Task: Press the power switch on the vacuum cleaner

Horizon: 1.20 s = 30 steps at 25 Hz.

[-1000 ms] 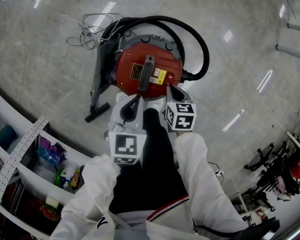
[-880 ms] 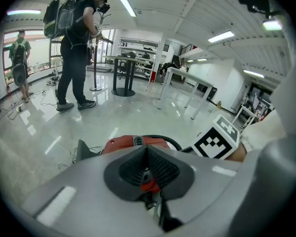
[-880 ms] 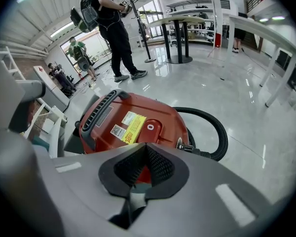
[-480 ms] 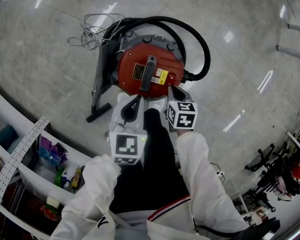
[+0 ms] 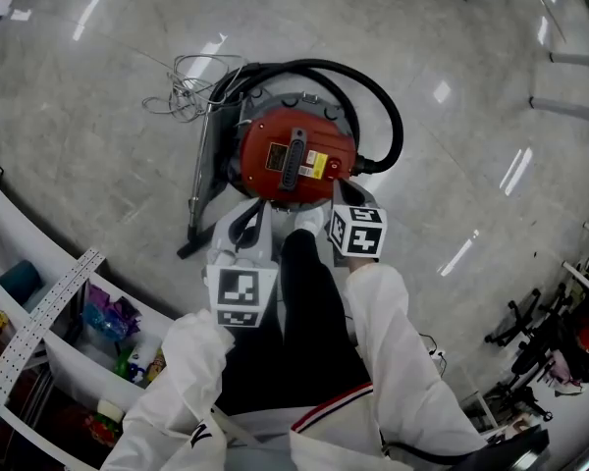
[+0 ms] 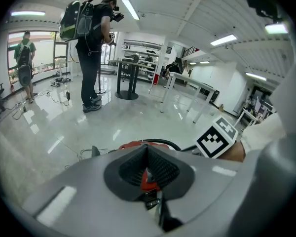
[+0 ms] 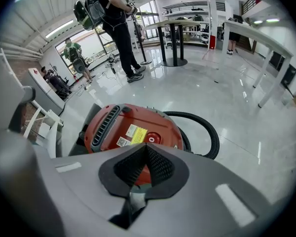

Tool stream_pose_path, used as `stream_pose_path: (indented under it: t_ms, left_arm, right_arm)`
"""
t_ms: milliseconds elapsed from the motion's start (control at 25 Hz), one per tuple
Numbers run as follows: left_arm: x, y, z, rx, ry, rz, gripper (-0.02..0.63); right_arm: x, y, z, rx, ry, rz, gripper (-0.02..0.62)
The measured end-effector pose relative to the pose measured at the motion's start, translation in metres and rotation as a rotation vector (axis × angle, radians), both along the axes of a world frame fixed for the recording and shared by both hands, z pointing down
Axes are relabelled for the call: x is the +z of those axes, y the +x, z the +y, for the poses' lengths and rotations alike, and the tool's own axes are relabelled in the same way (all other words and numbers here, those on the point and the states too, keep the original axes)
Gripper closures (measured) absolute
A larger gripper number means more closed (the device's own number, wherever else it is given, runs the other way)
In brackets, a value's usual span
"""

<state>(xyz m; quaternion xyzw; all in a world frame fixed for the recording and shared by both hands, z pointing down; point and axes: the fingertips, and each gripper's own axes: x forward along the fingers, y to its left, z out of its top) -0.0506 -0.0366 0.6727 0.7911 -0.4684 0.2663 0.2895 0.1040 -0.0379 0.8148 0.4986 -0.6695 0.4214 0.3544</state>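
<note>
Task object: a round red vacuum cleaner (image 5: pixel 296 157) with a grey base, a black ribbed handle and a yellow label on top. It stands on the glossy grey stone floor (image 5: pixel 98 145), well apart from the shelving along the floor's left edge.
Button: a round red button (image 7: pixel 152 138) sits on the shell just beside the yellow label. Neither tool touches it.
Hose: a black corrugated hose (image 5: pixel 391 116) loops from the cleaner's right side round its far side.
Wand: a grey wand with floor nozzle (image 5: pixel 198 186) lies on the floor against the cleaner's left side.
Cable: a loose tangle of grey cable (image 5: pixel 182 75) lies on the floor beyond the wand, near the cleaner's far left.
Left gripper: the left gripper (image 5: pixel 264 206) hangs over the cleaner's near edge. Its textured black pads meet at the tips with nothing between them, and the red shell shows through the gap behind.
Right gripper: the right gripper (image 5: pixel 336 186) is near the cleaner's near right edge, above the shell and apart from it. Its jaws are also closed tip to tip and empty.
Operator: white sleeves and black trousers (image 5: pixel 309 302) fill the lower middle of the head view.
Shelving: a white shelf unit (image 5: pixel 39 302) holding small coloured packages.
Background: a person with a backpack (image 6: pixel 91 48) stands near a dark round table (image 6: pixel 128 75).
</note>
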Motion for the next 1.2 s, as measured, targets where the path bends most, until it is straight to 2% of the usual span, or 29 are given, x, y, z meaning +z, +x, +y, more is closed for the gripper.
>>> stream_pose_path:
  t_ms: [600,1200]
  left_arm:
    - [-0.062,-0.031,-0.014,0.03,0.068,-0.022,0.606]
    - [-0.133,-0.045,-0.014,0.025,0.143,-0.023,0.606]
  right_arm:
    - [-0.096,-0.01,-0.02,0.061,0.12,-0.019,0.595]
    - [-0.209,-0.021,-0.018,0.023,0.215,-0.041,0.595]
